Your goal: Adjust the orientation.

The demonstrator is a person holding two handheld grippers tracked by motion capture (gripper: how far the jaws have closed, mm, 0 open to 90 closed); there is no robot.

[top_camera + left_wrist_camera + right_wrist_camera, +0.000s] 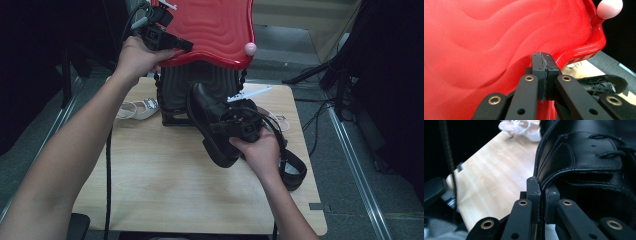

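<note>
A glossy red wavy lid [210, 25] with a pink knob [250, 48] is tipped up above a black ribbed bin [190, 85]. My left gripper [182, 46] is shut on the lid's near left rim. In the left gripper view the lid [486, 37] lies right behind the closed jaws of the left gripper [543, 75]. A black lace-up shoe [210, 120] hangs above the table in front of the bin. My right gripper [235, 125] is shut on its collar. In the right gripper view the shoe's collar edge [586, 157] is pinched in my right gripper [541, 200].
A white sandal [137, 107] lies on the wooden table [165, 185] left of the bin, and another pale sandal [280, 120] lies to its right. A black strap loop [292, 170] hangs below the right hand. Dark floor and metal rails flank the table.
</note>
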